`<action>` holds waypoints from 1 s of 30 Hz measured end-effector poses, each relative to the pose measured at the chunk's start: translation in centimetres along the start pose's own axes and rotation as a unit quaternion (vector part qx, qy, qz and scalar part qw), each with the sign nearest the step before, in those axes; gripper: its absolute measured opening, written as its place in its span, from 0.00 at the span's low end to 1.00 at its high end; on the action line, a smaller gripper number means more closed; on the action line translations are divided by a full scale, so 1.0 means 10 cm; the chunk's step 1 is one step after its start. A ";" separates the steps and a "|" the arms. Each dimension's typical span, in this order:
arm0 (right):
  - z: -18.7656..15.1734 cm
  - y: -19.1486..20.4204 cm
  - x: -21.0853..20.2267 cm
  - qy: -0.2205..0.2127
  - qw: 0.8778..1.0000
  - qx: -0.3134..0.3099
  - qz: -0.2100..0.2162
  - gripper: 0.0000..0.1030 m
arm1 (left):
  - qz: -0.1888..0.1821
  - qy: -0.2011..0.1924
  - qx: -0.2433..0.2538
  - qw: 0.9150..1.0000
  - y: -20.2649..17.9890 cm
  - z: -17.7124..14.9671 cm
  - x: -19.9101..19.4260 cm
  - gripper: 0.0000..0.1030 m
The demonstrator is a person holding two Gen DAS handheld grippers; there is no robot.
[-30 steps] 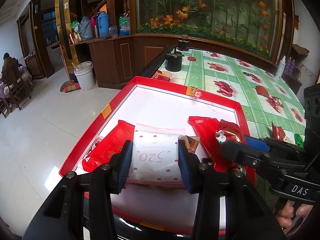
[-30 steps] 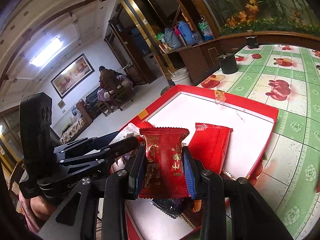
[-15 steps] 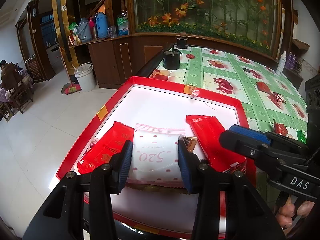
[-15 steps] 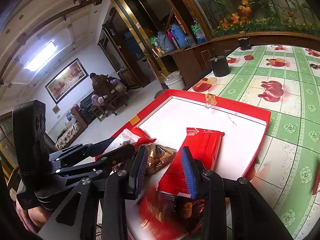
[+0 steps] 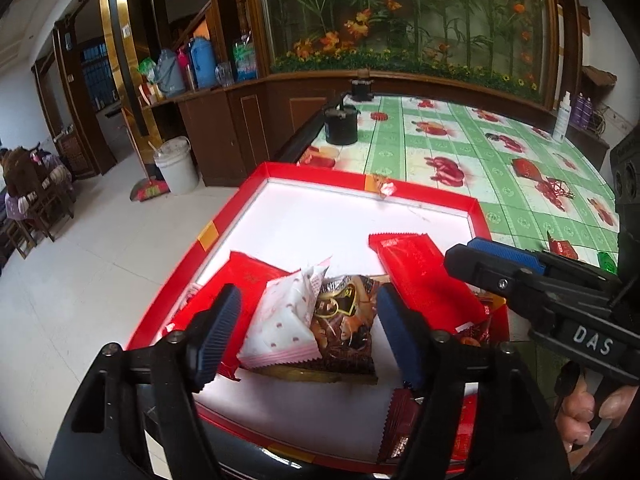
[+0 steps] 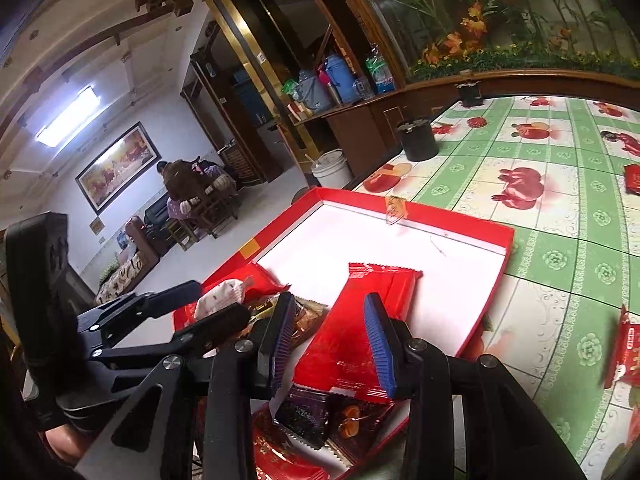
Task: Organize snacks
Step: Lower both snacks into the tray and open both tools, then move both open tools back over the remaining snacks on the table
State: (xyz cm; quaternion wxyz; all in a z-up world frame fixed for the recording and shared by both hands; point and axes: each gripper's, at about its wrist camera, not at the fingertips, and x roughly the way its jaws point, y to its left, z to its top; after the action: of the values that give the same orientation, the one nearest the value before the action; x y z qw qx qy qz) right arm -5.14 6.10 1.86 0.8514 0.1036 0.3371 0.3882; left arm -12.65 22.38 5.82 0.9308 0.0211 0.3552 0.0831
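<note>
A red tray [image 5: 360, 178] with a white floor sits on the table's corner. In the left wrist view my left gripper [image 5: 310, 332] hangs over its near end with the jaws opening. A white pink-dotted packet [image 5: 280, 320] leans tilted between the pads, free of both, resting on a brown packet [image 5: 344, 328]. A long red packet [image 5: 424, 276] lies to the right, under my right gripper [image 5: 500, 260]. In the right wrist view the right gripper [image 6: 330, 340] stands open and holds nothing; the long red packet [image 6: 360, 320] lies below it, with a dark purple packet [image 6: 304, 412] nearer.
The green patterned tablecloth [image 6: 560, 256] carries loose red snack packets [image 6: 626, 356] to the right of the tray. A black pot [image 5: 340, 126] stands beyond the tray and a white bottle [image 5: 562, 118] at the far right. The tray's left rim overhangs the floor. A person sits far off at the left.
The right gripper let go of a small red packet, which dropped into the tray. The left gripper opened and the white packet it held tipped over onto the brown packet.
</note>
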 end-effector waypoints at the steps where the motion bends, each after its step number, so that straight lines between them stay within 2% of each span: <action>1: 0.00 -0.01 -0.01 -0.003 1.000 0.002 -0.002 0.37 | 0.000 -0.003 0.001 1.000 0.00 0.01 -0.02 0.69; 9: 0.04 -0.12 -0.11 -0.019 0.999 0.023 -0.014 0.39 | 0.000 -0.006 0.002 1.000 0.01 0.03 -0.09 0.71; 17: 0.06 -0.23 -0.32 -0.044 0.998 0.040 -0.020 0.40 | 0.005 -0.011 0.029 0.999 -0.11 0.01 -0.21 0.71; 25: 0.06 -0.56 -0.79 -0.090 0.993 0.071 -0.034 0.44 | 0.005 -0.007 0.058 0.998 -0.32 0.01 -0.22 0.71; 30: 0.03 -0.90 -1.24 -0.127 0.985 0.095 -0.066 0.46 | 0.003 -0.005 0.083 0.997 -0.53 0.03 -0.23 0.71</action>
State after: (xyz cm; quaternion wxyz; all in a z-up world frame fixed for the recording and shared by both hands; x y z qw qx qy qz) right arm -5.43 -9.05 4.27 0.8972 0.2100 0.2676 0.2815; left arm -13.40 16.79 7.09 0.9274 0.0996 0.3563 0.0560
